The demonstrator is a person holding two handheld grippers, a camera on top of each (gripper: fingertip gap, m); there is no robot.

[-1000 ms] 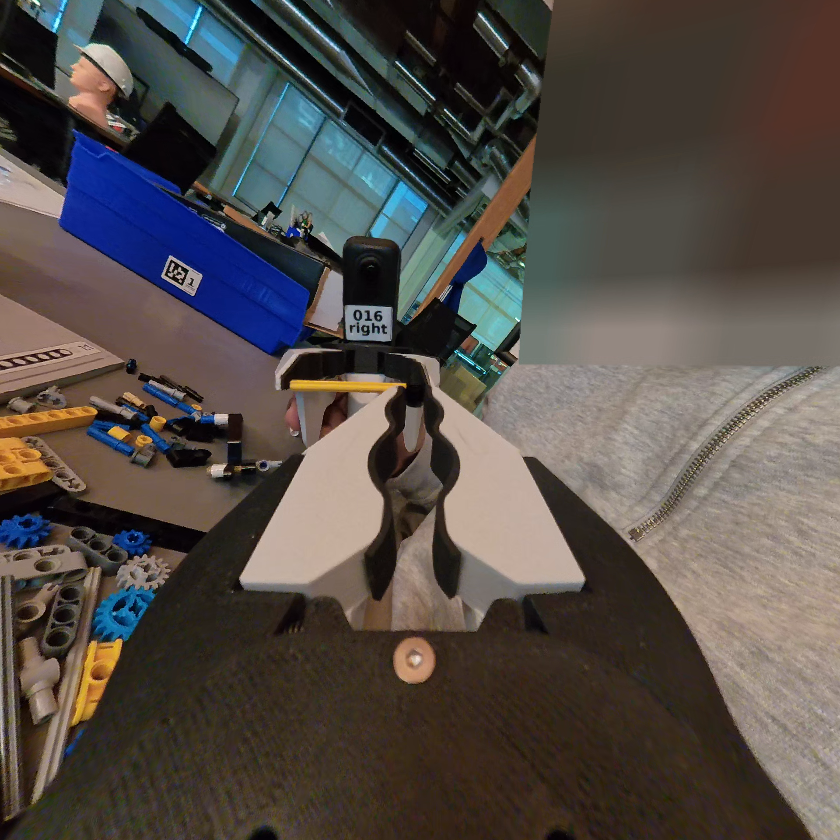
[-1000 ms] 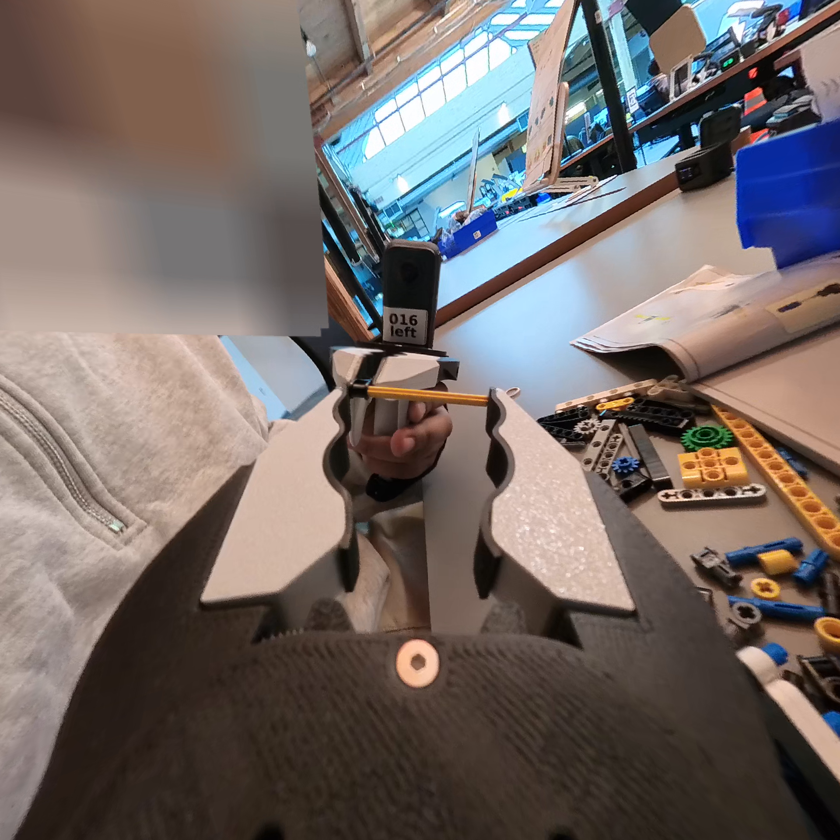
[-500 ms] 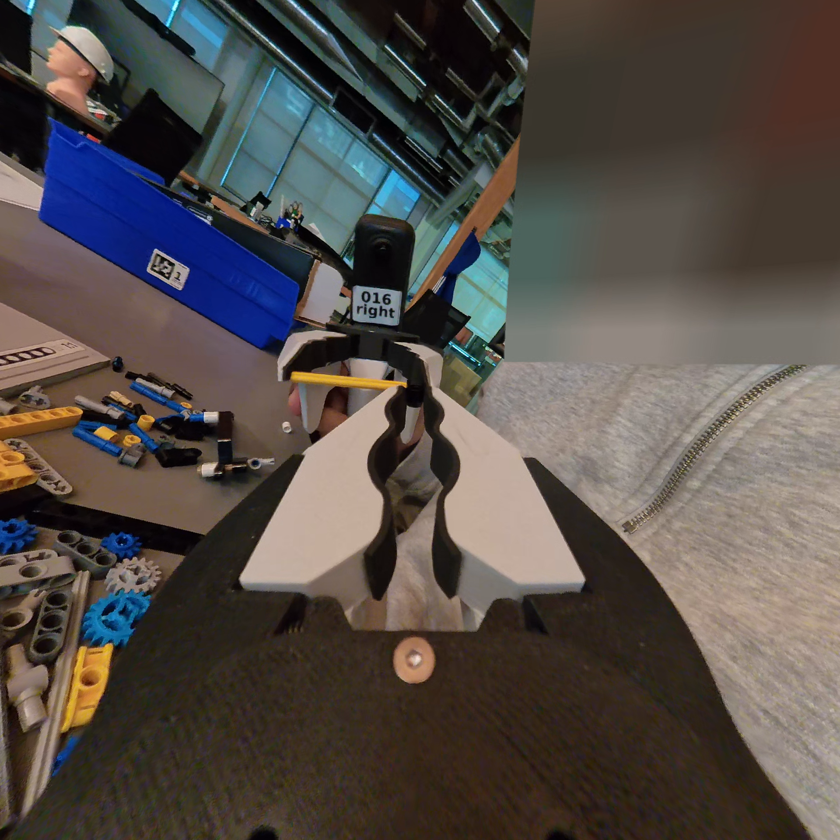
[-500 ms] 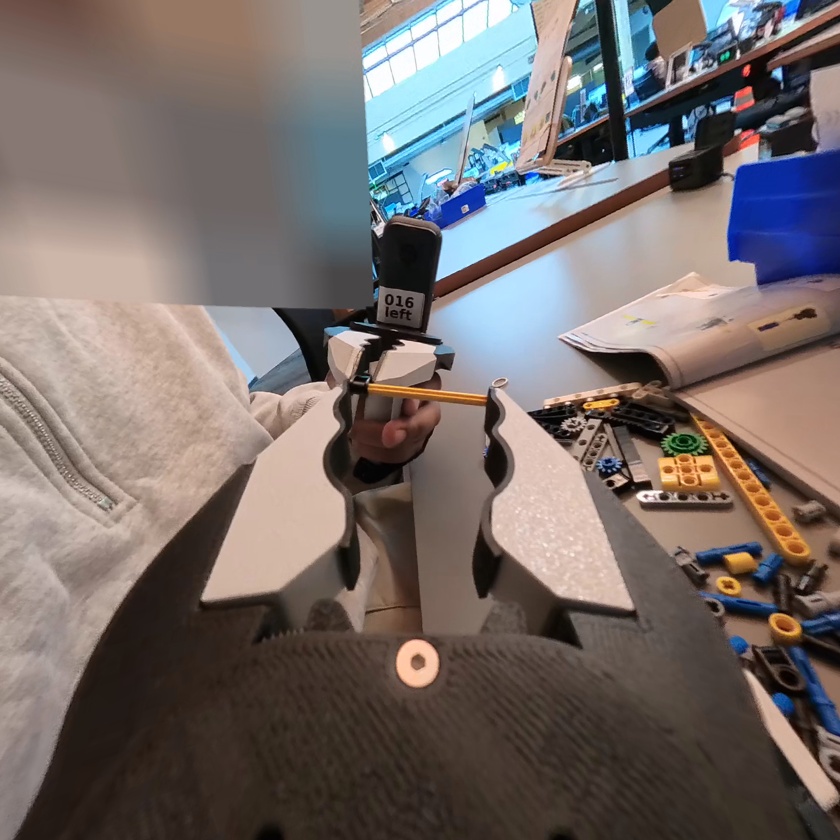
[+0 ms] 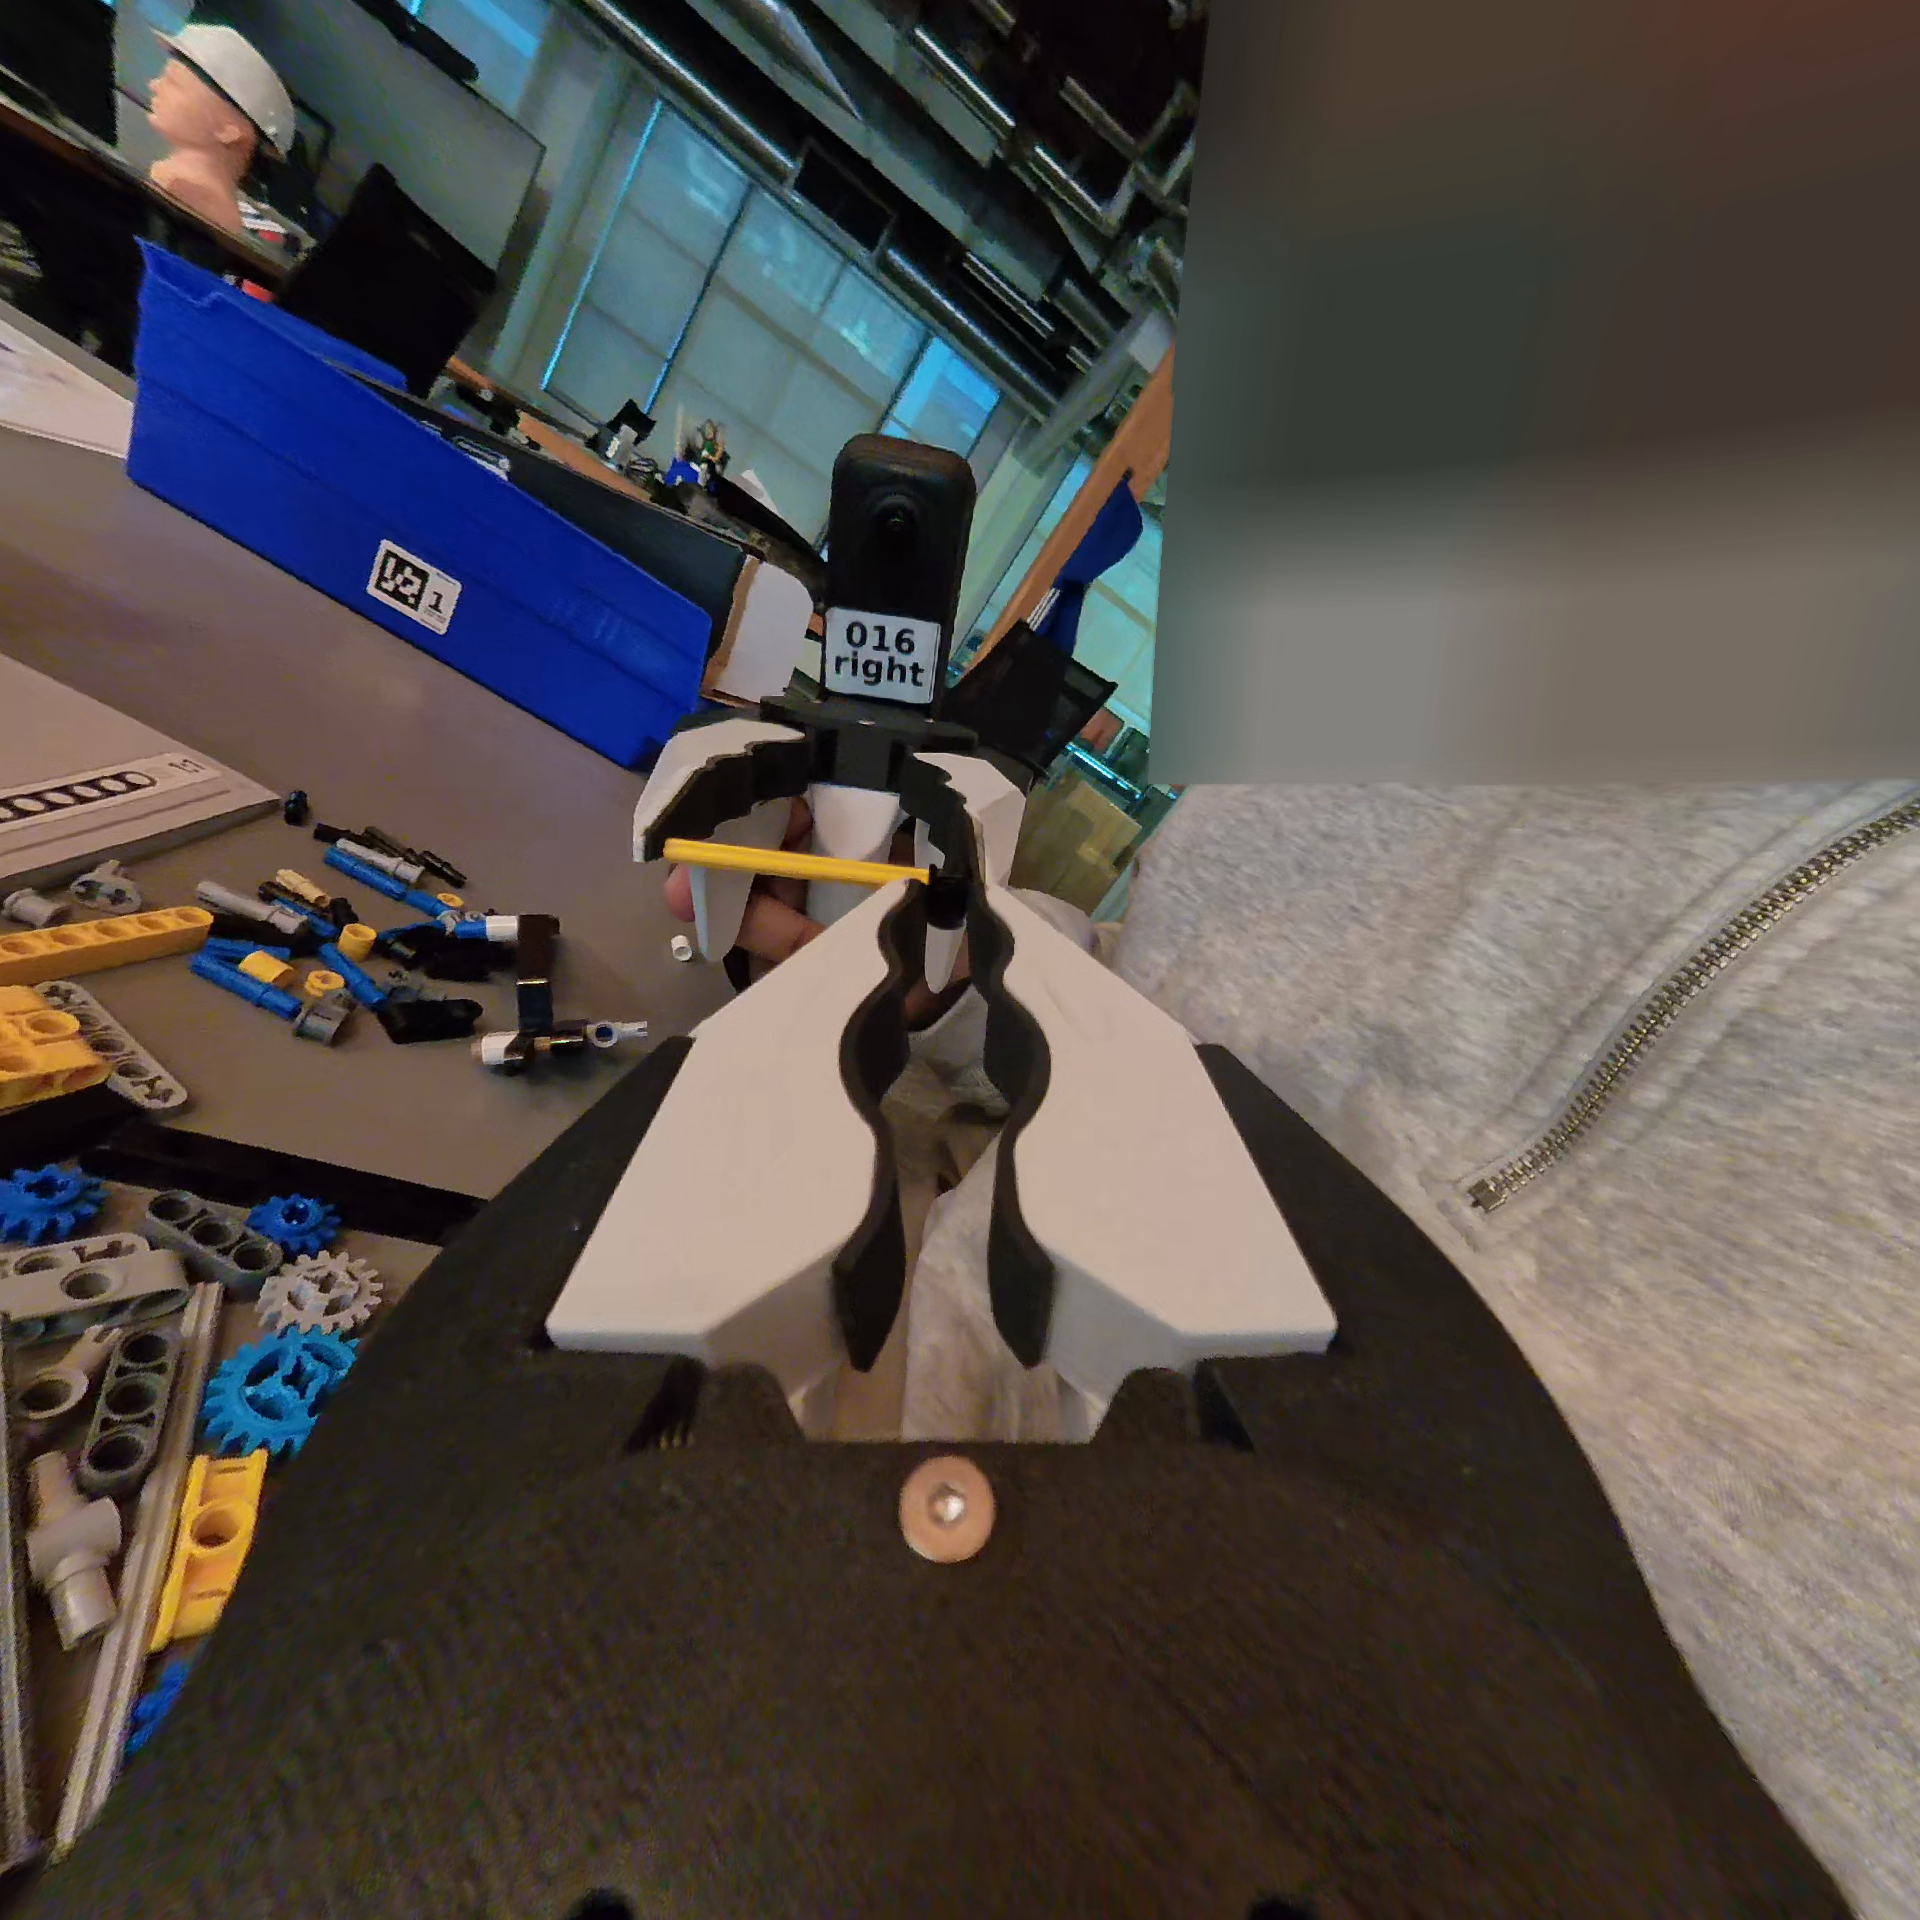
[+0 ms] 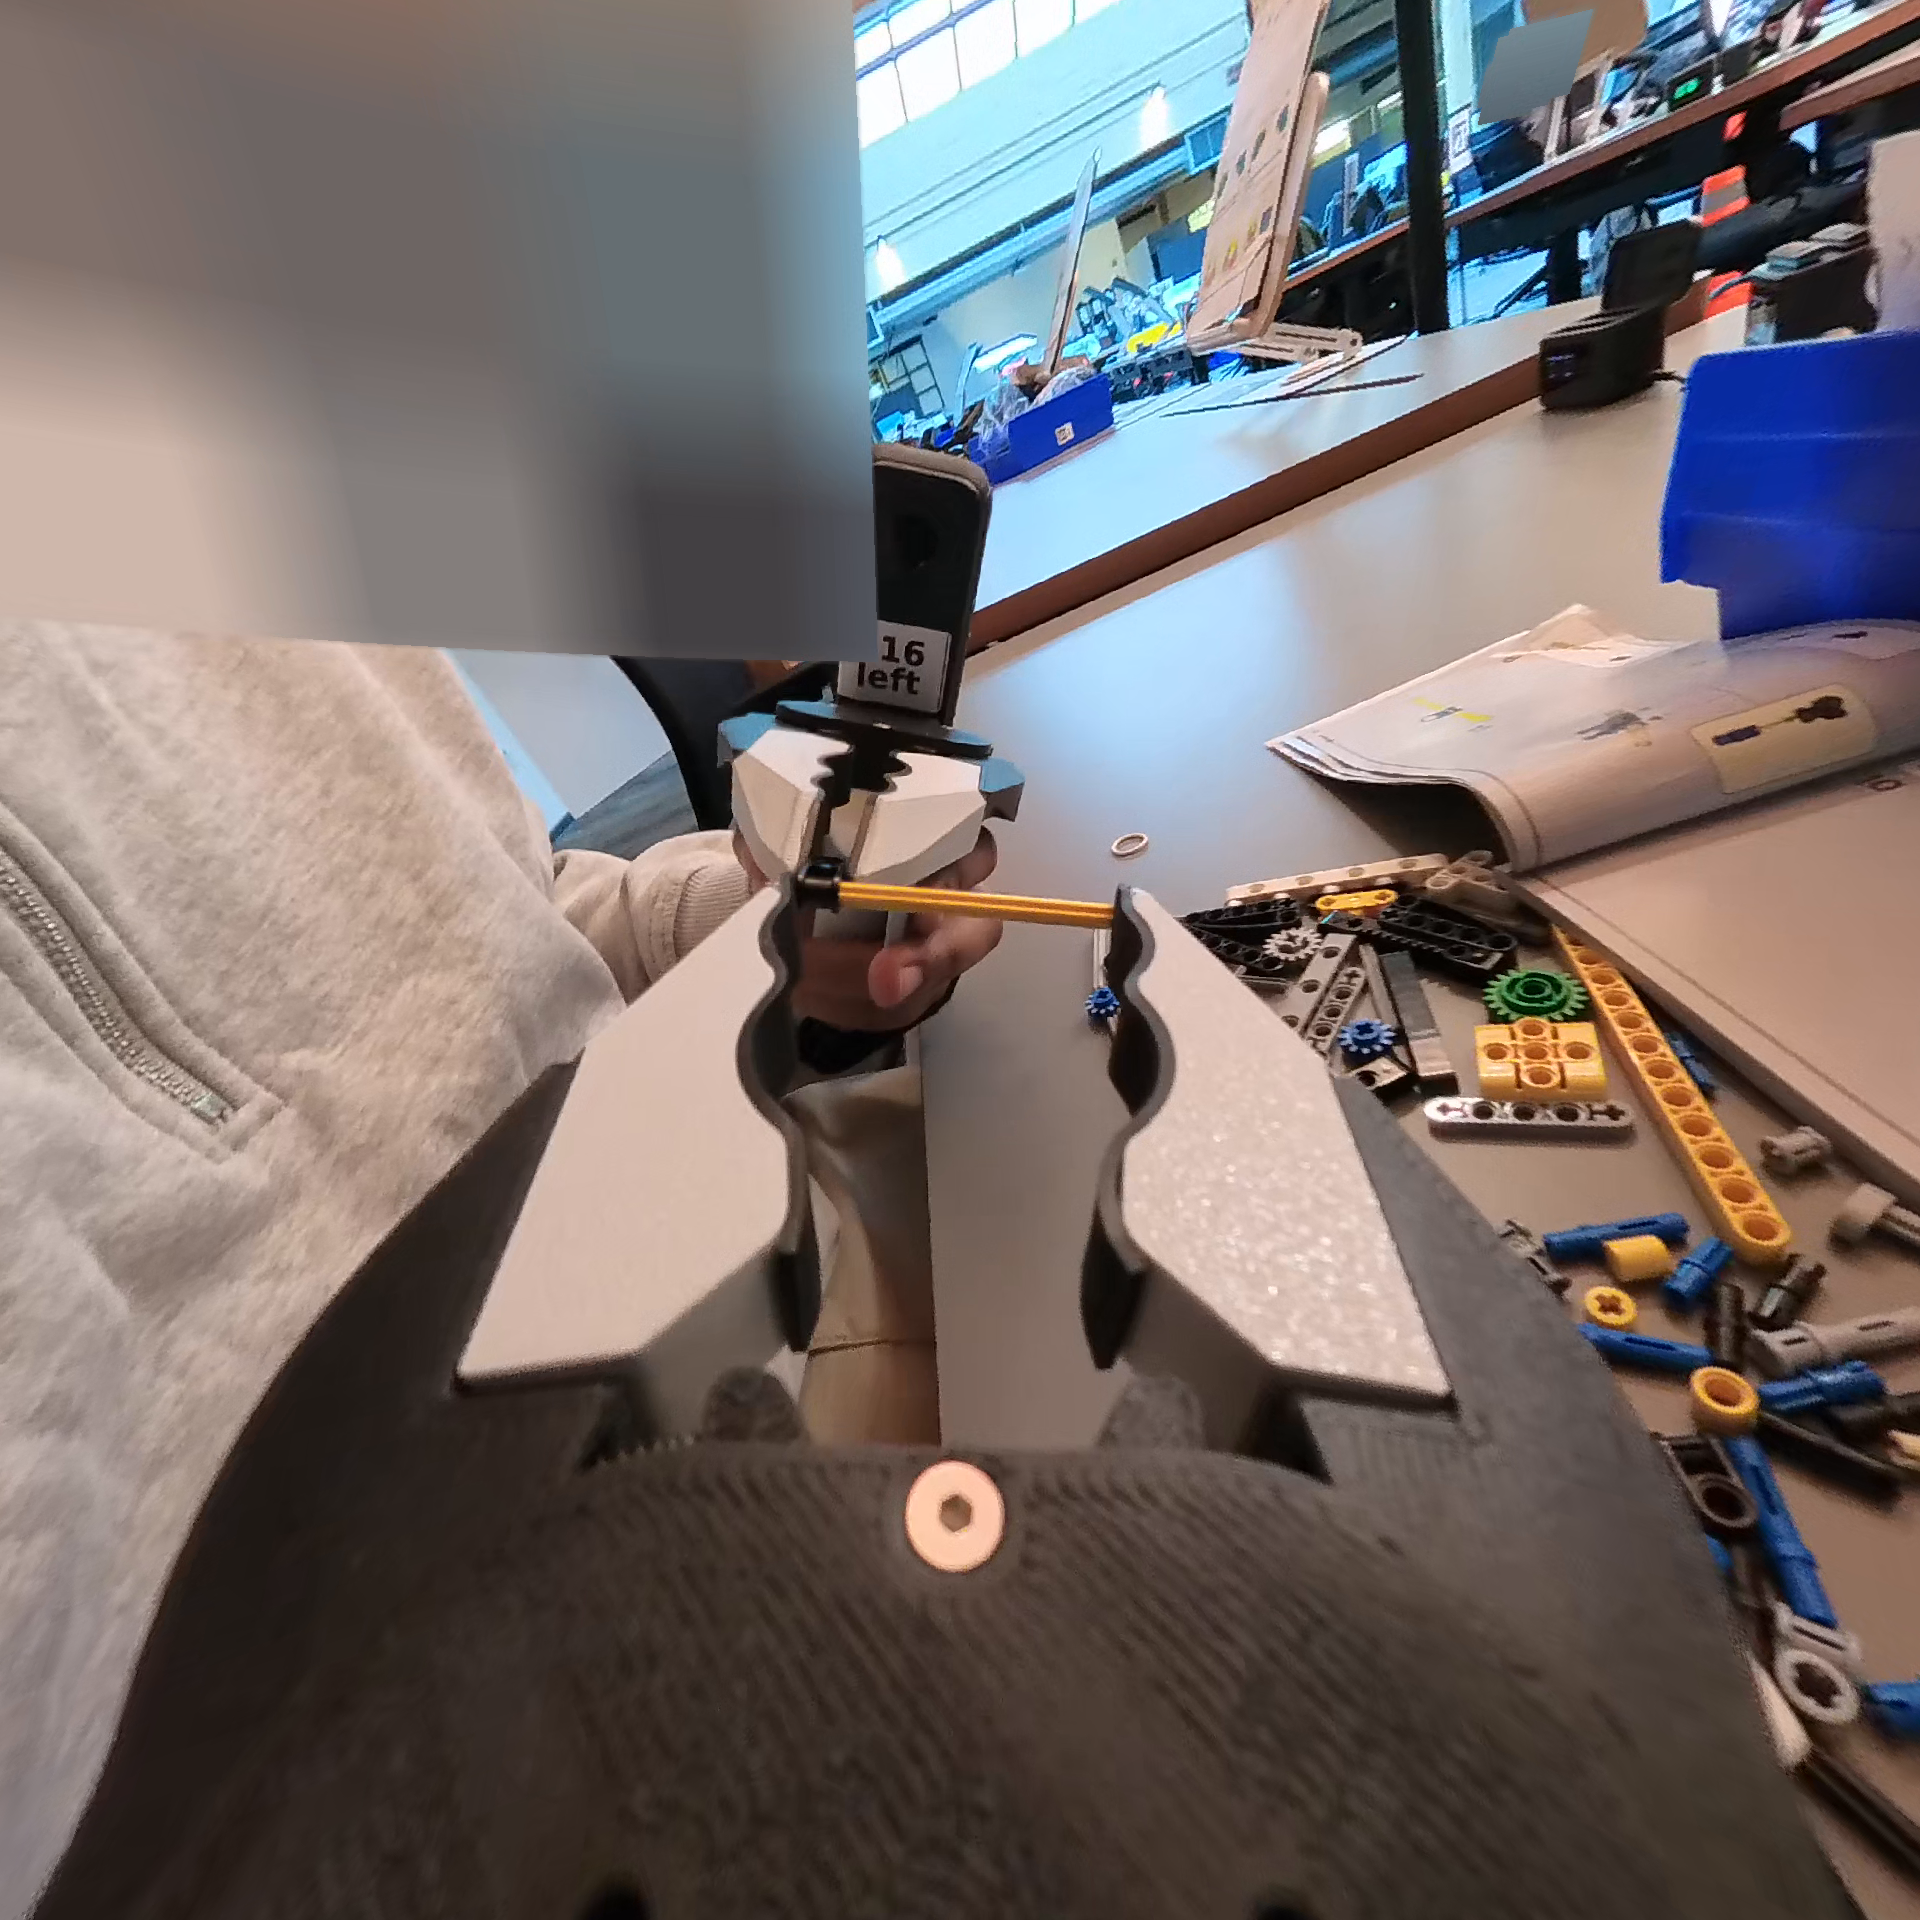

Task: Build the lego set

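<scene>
Left wrist view: the left gripper (image 5: 943, 914), fingers pressed together, pinches the black-capped end of a thin yellow plastic axle rod (image 5: 795, 860) above the grey bench (image 5: 312, 675).

Right wrist view: the right gripper (image 6: 951, 914) is spread wide, the rod (image 6: 971, 906) spanning its fingertips beside scattered loose lego pieces (image 6: 1621, 1143).

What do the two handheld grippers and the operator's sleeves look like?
Both the left gripper and the right gripper match: pale grey wedge fingers with wavy black inner pads on a textured black body, a black camera and white label on top. Operator wears a light grey zip fleece.
</scene>
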